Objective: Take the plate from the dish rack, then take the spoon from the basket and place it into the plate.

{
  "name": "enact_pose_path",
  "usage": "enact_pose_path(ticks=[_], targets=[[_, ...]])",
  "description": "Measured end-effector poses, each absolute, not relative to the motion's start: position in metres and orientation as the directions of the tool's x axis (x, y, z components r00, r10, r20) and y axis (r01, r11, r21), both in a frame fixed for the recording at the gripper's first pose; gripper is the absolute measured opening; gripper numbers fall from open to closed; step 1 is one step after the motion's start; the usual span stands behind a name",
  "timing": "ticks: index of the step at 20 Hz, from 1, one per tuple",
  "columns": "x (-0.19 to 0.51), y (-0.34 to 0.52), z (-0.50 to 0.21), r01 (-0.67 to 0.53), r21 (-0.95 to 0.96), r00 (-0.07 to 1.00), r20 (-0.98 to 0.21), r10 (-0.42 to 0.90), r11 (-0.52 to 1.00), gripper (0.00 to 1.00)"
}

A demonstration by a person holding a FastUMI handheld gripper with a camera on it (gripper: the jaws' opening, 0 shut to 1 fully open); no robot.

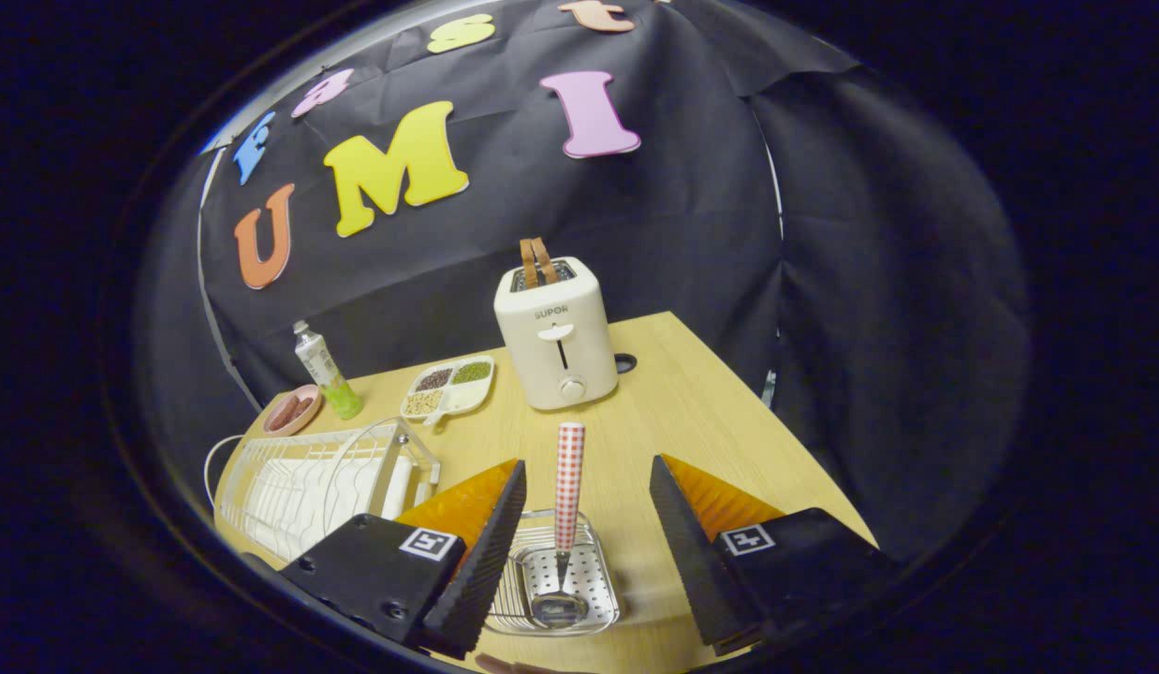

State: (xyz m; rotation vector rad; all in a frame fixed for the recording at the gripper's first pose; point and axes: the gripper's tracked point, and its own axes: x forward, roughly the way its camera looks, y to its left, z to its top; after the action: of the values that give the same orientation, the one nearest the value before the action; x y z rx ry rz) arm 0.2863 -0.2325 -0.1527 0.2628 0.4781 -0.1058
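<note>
A spoon [568, 487] with a red-and-white checked handle stands tilted in a small metal basket [594, 599], its bowl resting on the basket's floor. My gripper [584, 552] is open, and the spoon's handle rises in the gap between the two fingers without touching either. A white wire dish rack [308, 482] lies to the left of the fingers on the wooden table [711, 412]. I cannot make out a plate in the rack.
Beyond the fingers a cream toaster [556, 337] holding two slices of toast stands at the back of the table. Left of it lie a divided white tray [448, 386] of beans, a small bottle [325, 370] and a pink dish [292, 410].
</note>
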Motion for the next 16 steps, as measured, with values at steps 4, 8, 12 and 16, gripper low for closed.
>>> enact_pose_path(ticks=[4,8,12,16], targets=[[0.302,-0.237,-0.162,0.19,0.23,0.869,-0.491,-0.054,0.955,0.61],[0.298,-0.23,-0.156,0.215,0.222,0.871,-0.484,-0.084,0.951,0.22],[0.281,-0.222,-0.123,0.219,0.18,0.914,-0.382,-0.137,0.959,0.16],[0.256,-0.211,-0.073,0.233,0.12,0.951,-0.237,-0.2,0.965,0.16]])
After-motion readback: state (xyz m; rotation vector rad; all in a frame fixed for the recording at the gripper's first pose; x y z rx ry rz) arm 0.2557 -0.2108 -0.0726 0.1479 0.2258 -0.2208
